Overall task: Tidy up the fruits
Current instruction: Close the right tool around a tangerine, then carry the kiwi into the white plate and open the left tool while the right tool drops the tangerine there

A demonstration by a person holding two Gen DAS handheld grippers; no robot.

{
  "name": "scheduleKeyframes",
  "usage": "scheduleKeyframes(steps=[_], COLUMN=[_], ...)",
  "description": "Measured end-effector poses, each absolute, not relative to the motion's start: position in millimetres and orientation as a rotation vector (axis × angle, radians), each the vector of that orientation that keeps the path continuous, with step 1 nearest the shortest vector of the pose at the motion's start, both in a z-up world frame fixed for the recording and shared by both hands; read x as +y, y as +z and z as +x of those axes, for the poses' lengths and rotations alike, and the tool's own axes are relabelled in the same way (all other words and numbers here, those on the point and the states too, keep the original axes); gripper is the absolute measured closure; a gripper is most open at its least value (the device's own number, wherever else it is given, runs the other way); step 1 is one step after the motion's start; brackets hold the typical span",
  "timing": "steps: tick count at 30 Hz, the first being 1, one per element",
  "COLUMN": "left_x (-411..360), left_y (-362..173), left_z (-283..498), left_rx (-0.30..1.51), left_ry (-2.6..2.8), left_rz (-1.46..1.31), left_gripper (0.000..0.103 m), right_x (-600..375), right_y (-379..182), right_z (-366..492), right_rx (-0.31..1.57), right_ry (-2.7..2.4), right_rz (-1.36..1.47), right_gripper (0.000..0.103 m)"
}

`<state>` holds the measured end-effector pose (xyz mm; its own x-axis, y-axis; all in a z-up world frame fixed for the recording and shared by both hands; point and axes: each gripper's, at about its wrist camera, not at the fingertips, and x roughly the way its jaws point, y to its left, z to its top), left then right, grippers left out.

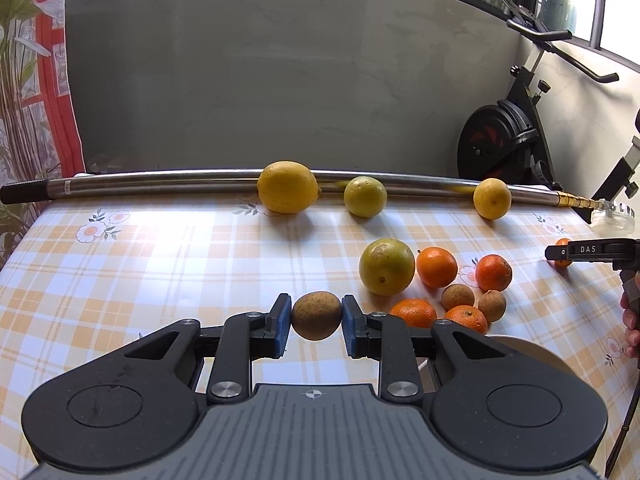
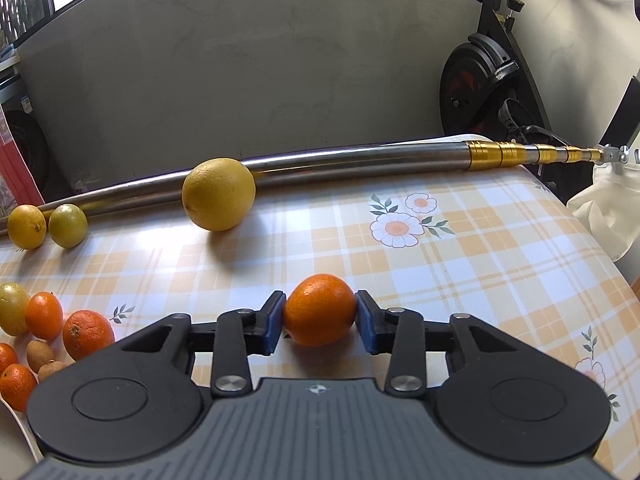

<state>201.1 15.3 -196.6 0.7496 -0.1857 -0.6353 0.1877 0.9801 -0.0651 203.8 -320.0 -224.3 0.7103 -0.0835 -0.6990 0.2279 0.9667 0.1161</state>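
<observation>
My left gripper point(image 1: 316, 316) is shut on a brown oval fruit point(image 1: 316, 315), held just above the checked tablecloth. My right gripper point(image 2: 319, 316) is shut on an orange mandarin point(image 2: 319, 310) low over the cloth; it also shows at the right edge of the left wrist view point(image 1: 592, 250). Three yellow citrus fruits point(image 1: 287, 186) point(image 1: 365, 196) point(image 1: 492, 198) line up along a metal pole point(image 1: 160, 182). A cluster lies right of centre: a large green-yellow citrus point(image 1: 386, 266), mandarins point(image 1: 436, 267) point(image 1: 493, 273) point(image 1: 413, 313) and small brown fruits point(image 1: 457, 297) point(image 1: 492, 305).
A white plate rim point(image 1: 532, 350) shows at the near right behind my left gripper. The pole runs along the table's far edge point(image 2: 360, 156). An exercise bike point(image 1: 504, 144) stands behind the table's right corner. A curtain point(image 1: 36, 100) hangs at the left.
</observation>
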Motion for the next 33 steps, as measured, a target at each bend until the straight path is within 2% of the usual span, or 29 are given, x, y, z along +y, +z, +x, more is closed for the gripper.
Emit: scheduleKeyframes(steps=[18,33], left_x=[11,2], left_y=[-183,-200], left_z=[150,134], left_rx=[0.696,0.739], left_ry=[-0.365,-0.429], left_rz=[0.025,0.096], left_gripper=[0.074,0.074], right_x=[-279,-196], right_y=[-172,-166], right_z=[140,100], right_rx=[0.768,0.858], right_ry=[0.001,0.257], right_rz=[0.29,0.057], right_gripper=[0.063,0.063])
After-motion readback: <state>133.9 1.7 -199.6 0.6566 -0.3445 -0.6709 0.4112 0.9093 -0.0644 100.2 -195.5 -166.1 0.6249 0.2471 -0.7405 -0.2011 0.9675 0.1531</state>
